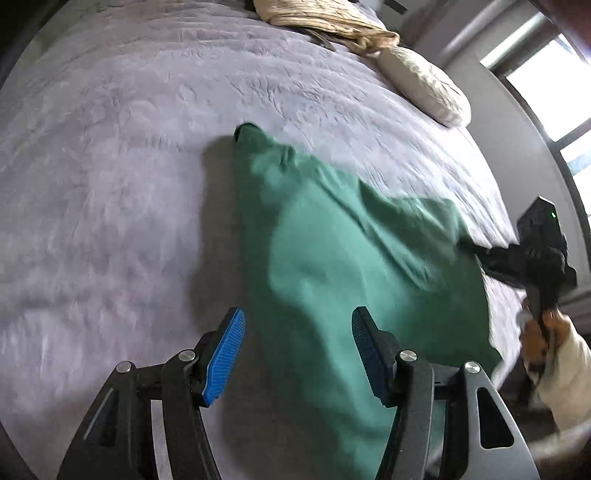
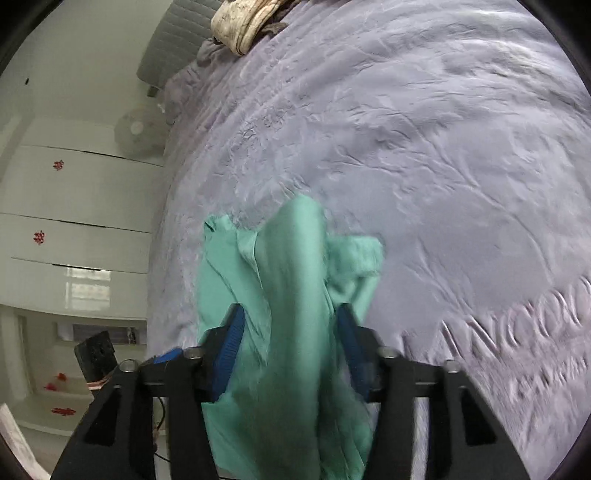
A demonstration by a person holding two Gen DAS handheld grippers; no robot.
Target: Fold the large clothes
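Observation:
A large green garment (image 1: 332, 266) lies rumpled on the lilac bedspread (image 1: 110, 184). My left gripper (image 1: 297, 354) is open above the garment's near left edge, its blue pads (image 1: 225, 354) apart with cloth under the right one. My right gripper (image 2: 291, 354) is open with its jaws wide, and a bunched ridge of the green garment (image 2: 291, 295) rises between its blue pads (image 2: 229, 350). In the left wrist view the right gripper (image 1: 532, 254) sits at the garment's right edge, held by a hand.
A cream pillow (image 1: 424, 85) and a beige crumpled cloth (image 1: 325, 18) lie at the bed's far end. White drawers (image 2: 74, 221) and a fan (image 2: 135, 133) stand past the bed's left edge. A window (image 1: 554, 92) is at the right.

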